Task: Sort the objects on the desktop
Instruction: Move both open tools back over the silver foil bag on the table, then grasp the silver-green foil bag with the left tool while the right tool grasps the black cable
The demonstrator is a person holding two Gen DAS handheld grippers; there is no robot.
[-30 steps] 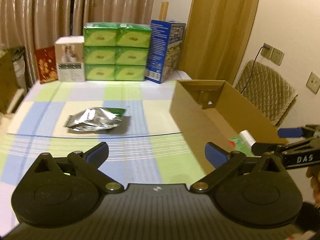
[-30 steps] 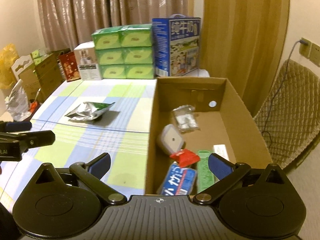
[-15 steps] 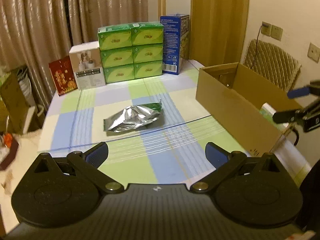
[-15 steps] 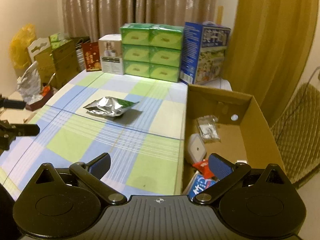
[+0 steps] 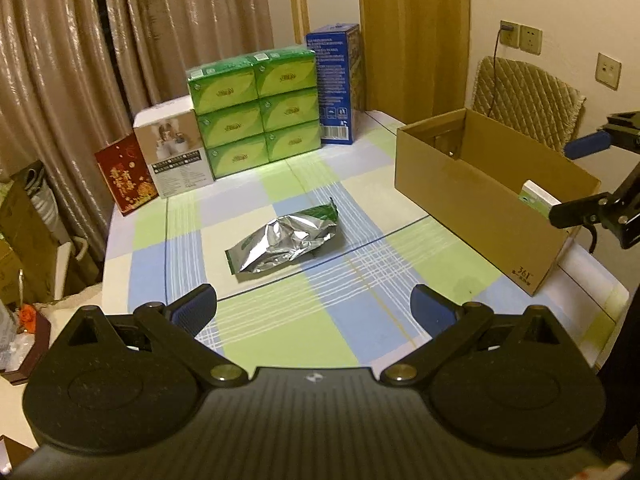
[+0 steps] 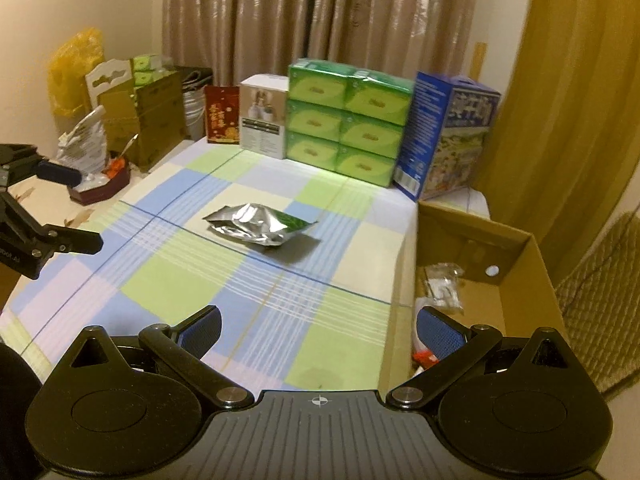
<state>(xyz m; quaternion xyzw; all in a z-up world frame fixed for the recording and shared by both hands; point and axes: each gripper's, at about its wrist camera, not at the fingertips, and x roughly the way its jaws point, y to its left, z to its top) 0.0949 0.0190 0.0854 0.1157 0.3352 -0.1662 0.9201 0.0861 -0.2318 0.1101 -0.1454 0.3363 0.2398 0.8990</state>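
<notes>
The crumpled foil pouch point(image 5: 285, 242) is lying flat on the checked tablecloth point(image 5: 360, 332), its long axis running slantwise, silver end toward the near left and green printed end toward the cardboard box point(image 5: 480, 200). To the left of the box, the left gripper point(image 5: 314, 306) is hovering level above the cloth with its blue-padded fingers spread wide and holding nothing; the pouch is sitting ahead of it, well apart, roughly between the two fingers. The right gripper point(image 6: 318, 330) is hanging near the box's near left corner, fingers likewise spread and empty, its right finger over the box's interior. The pouch is lying ahead and slightly left of it, well left of the box. Small packets point(image 6: 442, 290) are resting inside the box.
</notes>
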